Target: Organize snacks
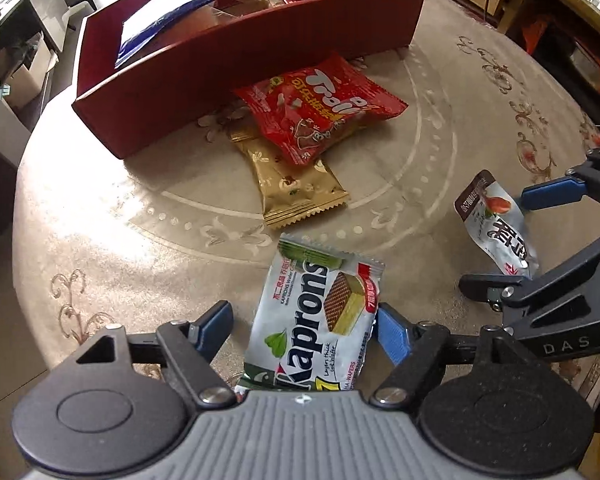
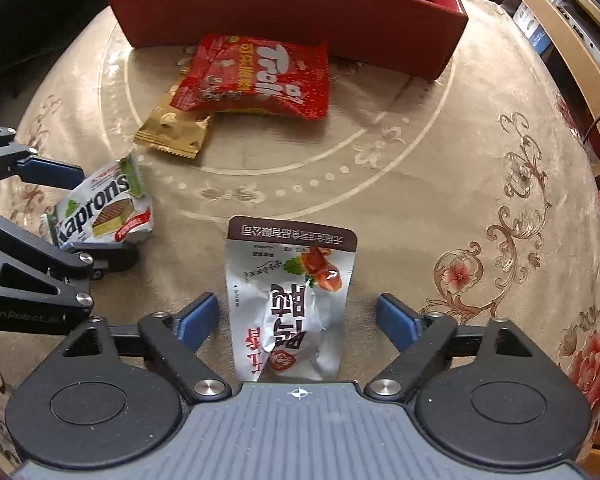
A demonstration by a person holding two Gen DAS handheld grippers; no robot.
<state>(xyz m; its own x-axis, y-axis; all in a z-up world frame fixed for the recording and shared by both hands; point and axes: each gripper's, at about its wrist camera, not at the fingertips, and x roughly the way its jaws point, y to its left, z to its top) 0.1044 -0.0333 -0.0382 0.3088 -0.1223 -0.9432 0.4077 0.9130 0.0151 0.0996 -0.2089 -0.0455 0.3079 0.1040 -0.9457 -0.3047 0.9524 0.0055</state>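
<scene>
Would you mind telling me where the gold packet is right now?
The gold packet lies on the table, partly under the red Trolli bag, just in front of the red box; the left wrist view shows it beyond the Kaprons wafer pack.

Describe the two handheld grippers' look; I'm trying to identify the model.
Both match: the left gripper and right gripper have a grey ribbed body, black round-ended link arms with silver screws, and blue fingers. A small crosshair mark sits on the body's front edge. Side lettering is only partly legible. No cables or sleeves show.
</scene>
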